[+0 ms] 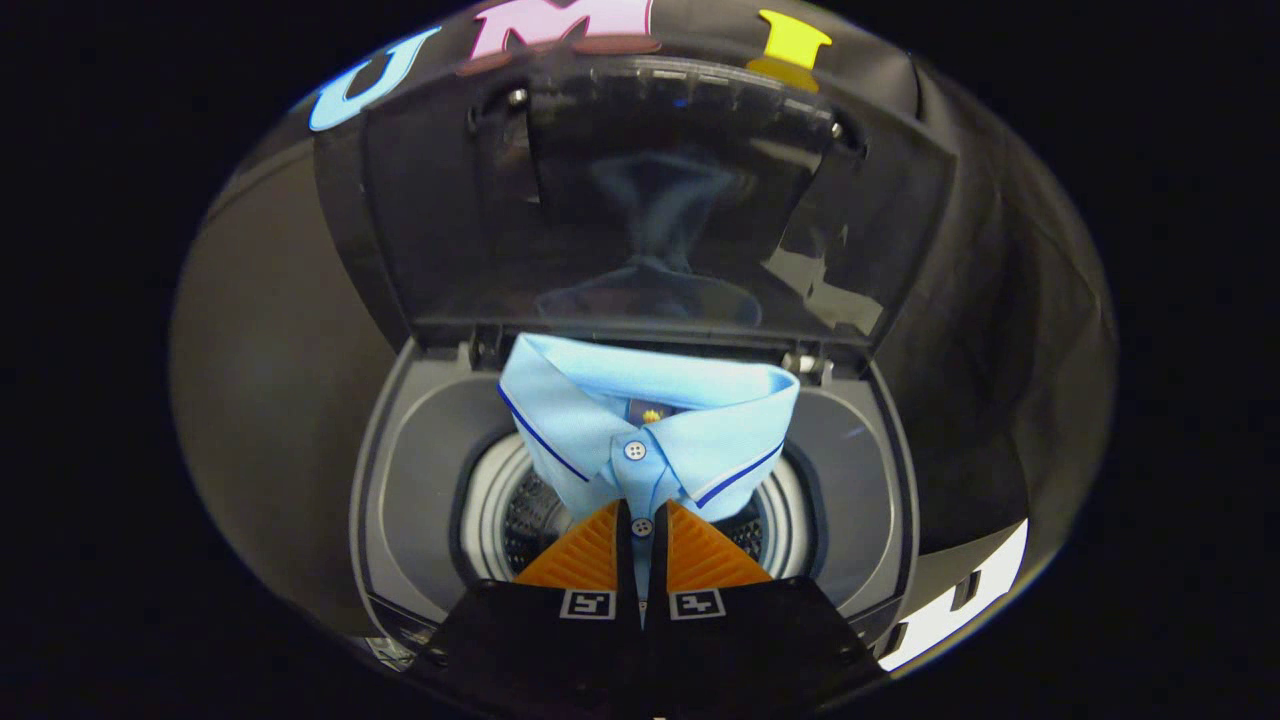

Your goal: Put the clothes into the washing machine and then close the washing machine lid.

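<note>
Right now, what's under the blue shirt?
The shirt hangs in the claw, which is shut on it, over the open washer. Under it you can see the drum with its little holes. The shirt covers the drum's middle, so whatever may be in there is hidden.

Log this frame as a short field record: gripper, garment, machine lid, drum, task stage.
gripper: gripper shut on the shirt, both fingers pinching the button placket
garment: light blue shirt with dark-trimmed collar, hanging from the fingers, collar toward the hinge
machine lid: lid raised upright behind the shirt, the shirt mirrored in its glass
drum: drum open below, its perforated wall showing beside the shirt
machine top: grey rim around the opening
task stage: shirt held over the opening, not yet released; lid not yet closed
</note>
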The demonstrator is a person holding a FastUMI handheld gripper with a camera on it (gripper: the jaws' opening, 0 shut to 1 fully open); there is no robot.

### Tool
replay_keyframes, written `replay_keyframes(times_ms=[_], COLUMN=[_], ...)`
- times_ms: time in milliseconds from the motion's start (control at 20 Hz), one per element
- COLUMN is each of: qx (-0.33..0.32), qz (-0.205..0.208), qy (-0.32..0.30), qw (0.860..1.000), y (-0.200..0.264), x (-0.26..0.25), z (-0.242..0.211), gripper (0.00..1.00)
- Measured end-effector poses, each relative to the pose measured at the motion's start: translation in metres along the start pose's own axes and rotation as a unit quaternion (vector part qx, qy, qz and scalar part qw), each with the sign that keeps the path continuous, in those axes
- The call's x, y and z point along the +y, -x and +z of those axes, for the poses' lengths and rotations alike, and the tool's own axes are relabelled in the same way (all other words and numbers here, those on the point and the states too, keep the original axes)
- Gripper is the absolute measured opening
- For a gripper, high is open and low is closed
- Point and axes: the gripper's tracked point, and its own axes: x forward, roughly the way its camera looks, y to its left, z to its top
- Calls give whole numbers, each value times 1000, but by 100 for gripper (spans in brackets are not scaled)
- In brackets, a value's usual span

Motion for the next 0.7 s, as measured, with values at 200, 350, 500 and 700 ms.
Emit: replay_keyframes(times_ms=[200, 350, 500, 700], qx=[52, 79, 94, 116], qz=[5, 8, 5, 6], qy=[-11, -13, -9, -7], qw=[999, 997, 996, 993], y=[-22, -34, -42, -51], x=[3, 9, 7, 5], z=[-28, -45, -53, -60], gripper=[5, 5, 5, 5])
